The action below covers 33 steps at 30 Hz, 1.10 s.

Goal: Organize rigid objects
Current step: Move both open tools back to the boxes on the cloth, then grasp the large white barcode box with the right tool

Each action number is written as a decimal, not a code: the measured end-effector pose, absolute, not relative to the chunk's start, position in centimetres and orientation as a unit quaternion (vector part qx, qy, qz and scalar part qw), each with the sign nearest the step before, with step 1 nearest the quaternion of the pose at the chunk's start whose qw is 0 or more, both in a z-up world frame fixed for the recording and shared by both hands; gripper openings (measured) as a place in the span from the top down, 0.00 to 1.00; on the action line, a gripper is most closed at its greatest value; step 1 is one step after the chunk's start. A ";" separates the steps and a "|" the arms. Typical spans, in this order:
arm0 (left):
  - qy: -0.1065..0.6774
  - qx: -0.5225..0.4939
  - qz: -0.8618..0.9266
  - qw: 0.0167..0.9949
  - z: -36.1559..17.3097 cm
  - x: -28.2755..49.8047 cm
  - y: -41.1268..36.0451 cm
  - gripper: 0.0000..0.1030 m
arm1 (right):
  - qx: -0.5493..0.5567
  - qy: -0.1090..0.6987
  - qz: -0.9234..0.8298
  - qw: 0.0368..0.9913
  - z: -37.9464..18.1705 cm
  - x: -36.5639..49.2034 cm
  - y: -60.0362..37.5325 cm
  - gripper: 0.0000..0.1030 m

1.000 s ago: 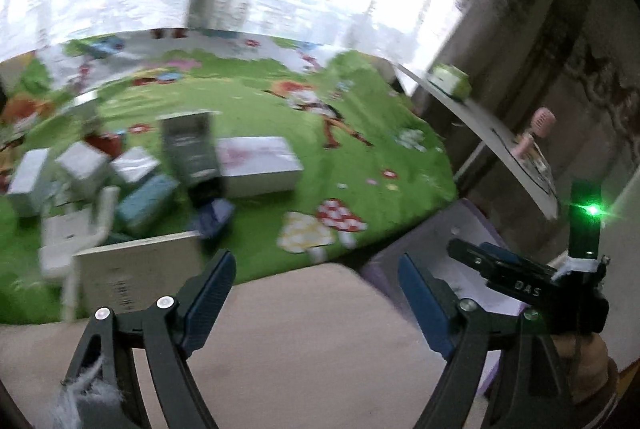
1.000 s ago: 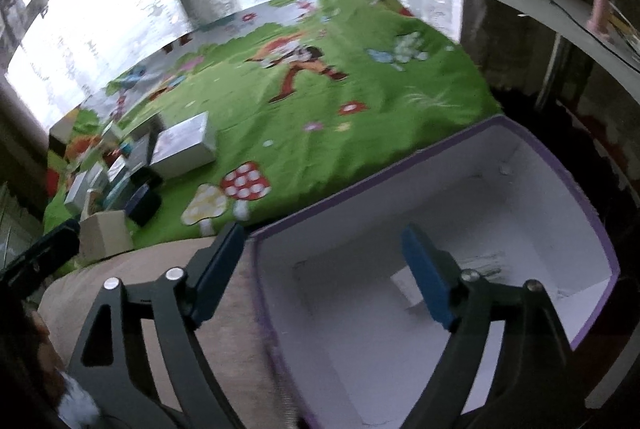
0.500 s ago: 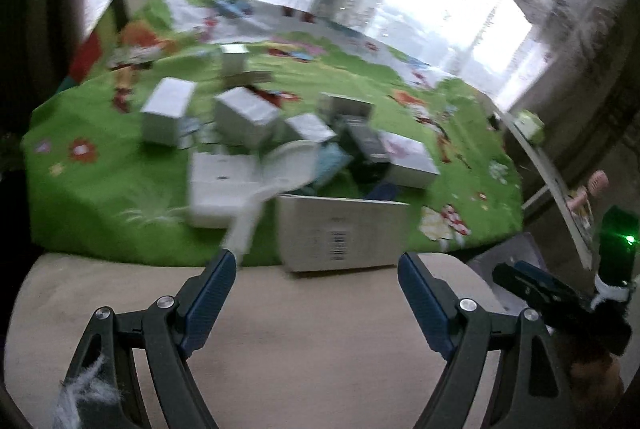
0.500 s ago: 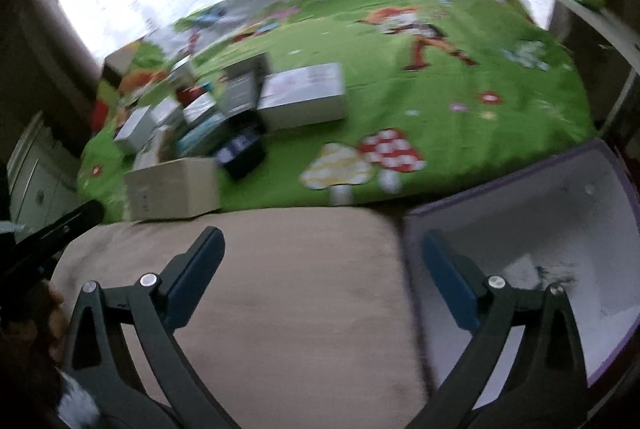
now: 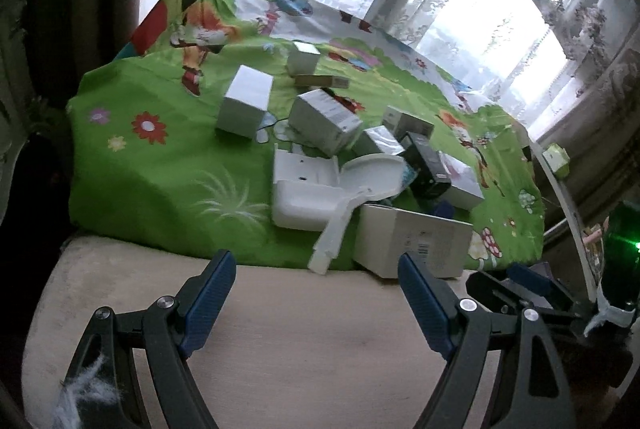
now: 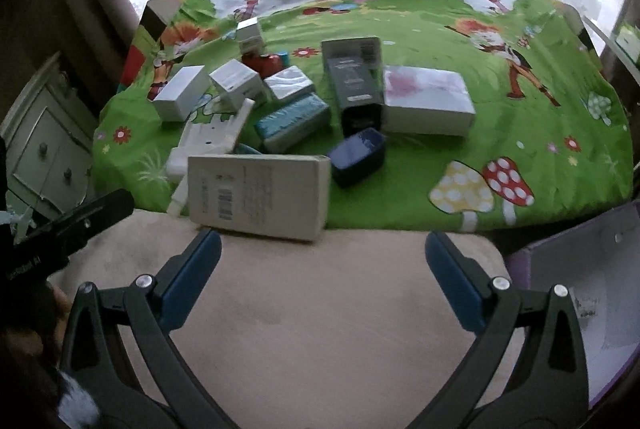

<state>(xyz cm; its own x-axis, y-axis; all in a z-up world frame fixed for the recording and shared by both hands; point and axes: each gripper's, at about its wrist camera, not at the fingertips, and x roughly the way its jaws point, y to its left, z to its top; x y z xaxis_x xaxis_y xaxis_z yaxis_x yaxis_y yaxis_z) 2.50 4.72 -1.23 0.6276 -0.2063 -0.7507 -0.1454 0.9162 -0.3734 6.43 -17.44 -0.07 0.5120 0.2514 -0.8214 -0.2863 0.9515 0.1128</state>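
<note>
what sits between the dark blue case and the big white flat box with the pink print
Nothing: bare green printed cloth separates dark blue case and white pink-printed box, in the right wrist view.

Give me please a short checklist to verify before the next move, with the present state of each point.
1. Left gripper open and holding nothing: ok.
2. Right gripper open and holding nothing: ok.
3. Nearest item, the beige box with barcode, is not covered by other items: ok; only its far left corner meets the white plastic piece.
4. Purple-edged container open to receive items: ok, but only part of it shows.
5. The two grippers are apart from each other: ok.
6. Weight of the boxes: cannot tell.
</note>
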 end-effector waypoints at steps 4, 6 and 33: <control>0.445 -0.202 -0.020 0.872 -1.7 2.8 5.5 0.20 | -0.034 0.473 0.161 0.866 -0.3 6.8 -15.5 0.01; 0.447 -0.202 -0.017 0.872 -1.7 2.8 5.9 0.21 | -0.043 0.476 0.162 0.863 -0.5 7.1 -14.6 0.01; 0.448 -0.229 -0.026 0.864 -2.6 2.8 6.9 0.23 | -0.068 0.499 0.122 0.855 -1.7 9.4 -10.0 0.00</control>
